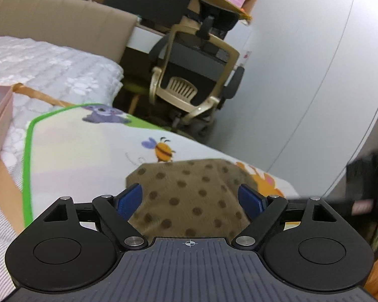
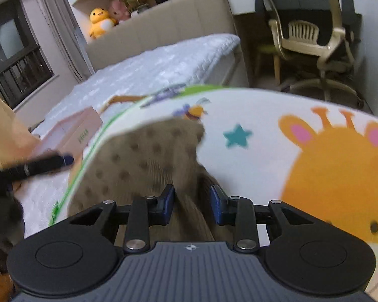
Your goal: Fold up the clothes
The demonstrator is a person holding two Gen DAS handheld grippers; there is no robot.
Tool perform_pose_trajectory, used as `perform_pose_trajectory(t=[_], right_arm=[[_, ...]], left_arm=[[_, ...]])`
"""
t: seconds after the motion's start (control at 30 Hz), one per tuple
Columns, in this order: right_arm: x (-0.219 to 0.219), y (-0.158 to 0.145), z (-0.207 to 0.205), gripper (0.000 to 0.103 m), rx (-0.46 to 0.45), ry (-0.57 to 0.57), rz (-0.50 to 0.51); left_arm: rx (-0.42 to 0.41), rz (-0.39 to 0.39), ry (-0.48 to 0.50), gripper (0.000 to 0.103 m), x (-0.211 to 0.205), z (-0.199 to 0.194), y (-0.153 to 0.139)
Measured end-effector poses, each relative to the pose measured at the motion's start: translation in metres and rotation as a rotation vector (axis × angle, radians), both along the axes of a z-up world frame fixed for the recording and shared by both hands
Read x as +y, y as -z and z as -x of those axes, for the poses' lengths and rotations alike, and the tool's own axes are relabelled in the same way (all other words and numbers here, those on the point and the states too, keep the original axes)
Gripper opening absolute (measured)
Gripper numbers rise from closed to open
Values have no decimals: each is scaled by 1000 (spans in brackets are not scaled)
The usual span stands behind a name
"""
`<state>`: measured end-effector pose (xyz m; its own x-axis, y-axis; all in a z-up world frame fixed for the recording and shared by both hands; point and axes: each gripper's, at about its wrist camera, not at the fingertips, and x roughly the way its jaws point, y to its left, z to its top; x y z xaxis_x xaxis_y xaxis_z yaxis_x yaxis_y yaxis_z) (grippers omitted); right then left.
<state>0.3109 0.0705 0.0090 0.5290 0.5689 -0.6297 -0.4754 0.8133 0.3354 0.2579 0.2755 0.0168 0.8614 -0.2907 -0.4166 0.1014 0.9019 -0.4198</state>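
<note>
Both wrist cameras are sitting low and close over the cartoon play mat [image 1: 88, 151], looking across it toward the office chair [image 1: 189, 75]. The left view is facing the chair nearly head-on; the right view is looking from farther right of the mat, placing the chair [image 2: 312, 35] at its upper right. Both are sharing the mat [image 2: 252, 115], chair and the bed behind the mat [image 1: 50, 68].

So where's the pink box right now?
The pink box sits on the white bed, left of the cartoon mat in the right wrist view, beside a brown paper bag.
</note>
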Motion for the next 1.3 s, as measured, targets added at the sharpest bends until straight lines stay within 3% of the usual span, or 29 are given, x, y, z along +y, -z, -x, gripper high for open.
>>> perform_pose_trajectory(t=[0.17, 0.3, 0.5, 0.57, 0.7, 0.8, 0.9, 1.0, 1.3], right_arm=[[-12, 17, 23, 31, 19, -45, 53], [-14, 25, 42, 32, -39, -51, 144], [-21, 11, 69, 61, -174, -54, 189], [-24, 7, 81, 70, -219, -83, 197], [-29, 11, 103, 80, -249, -101, 212], [-37, 14, 122, 103, -251, -94, 165], [-47, 13, 145, 103, -248, -89, 88], [-58, 11, 170, 103, -265, -76, 85], [-102, 21, 227, 103, -331, -13, 248]], left_arm=[[-6, 55, 130, 83, -17, -24, -2], [107, 68, 161, 83, -36, -61, 23], [128, 8, 139, 84, -52, -77, 26], [103, 5, 108, 85, -50, -62, 19], [50, -91, 44, 92, -60, -4, 3], [45, -163, -22, 94, -75, 49, -1], [47, -224, -89, 99, -95, 97, 3], [93, -277, -104, 100, -125, 135, 13], [185, -321, -101, 103, -196, 225, 23]])
